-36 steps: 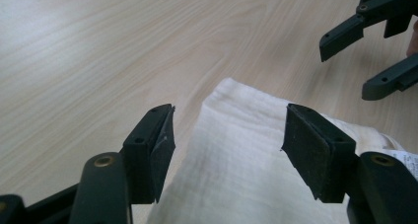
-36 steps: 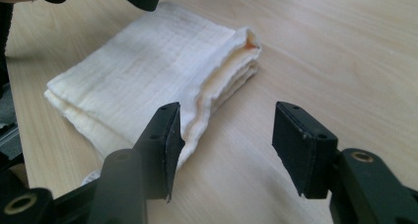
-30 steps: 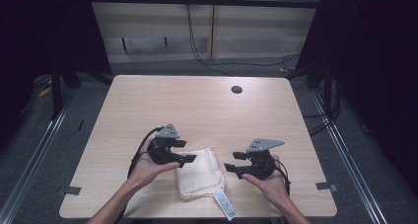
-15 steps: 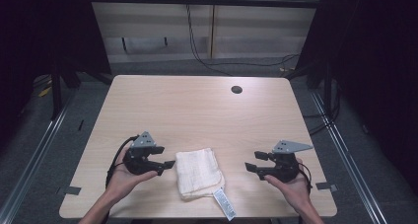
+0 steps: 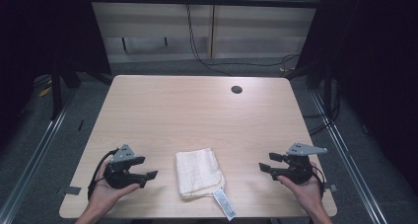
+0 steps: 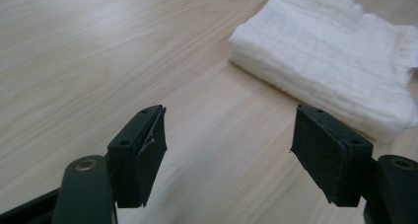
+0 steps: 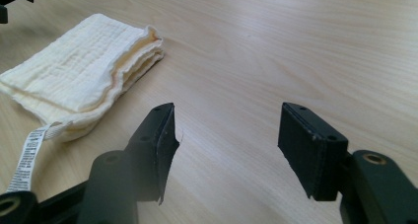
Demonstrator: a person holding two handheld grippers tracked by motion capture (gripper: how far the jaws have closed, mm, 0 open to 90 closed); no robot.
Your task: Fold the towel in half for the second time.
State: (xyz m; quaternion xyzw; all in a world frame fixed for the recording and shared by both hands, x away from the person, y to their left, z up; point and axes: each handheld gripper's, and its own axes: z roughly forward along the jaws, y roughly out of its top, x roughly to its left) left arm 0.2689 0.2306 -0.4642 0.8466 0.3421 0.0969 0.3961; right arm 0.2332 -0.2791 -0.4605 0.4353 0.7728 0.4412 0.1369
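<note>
From above we see the folded cloth (image 5: 198,172) near the table's (image 5: 197,110) front edge, its label (image 5: 224,204) at that edge, print unreadable, between the left gripper (image 5: 150,175) and right gripper (image 5: 265,164). In the left gripper view our jaws gape, empty. In the right gripper view they have just been opening, nothing between them.

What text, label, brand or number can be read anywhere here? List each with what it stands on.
Care tag sewn to the folded cloth: rows of dark print, too small and blurred to read in the high view and the right gripper view.
Nothing readable on the table or either gripper.
</note>
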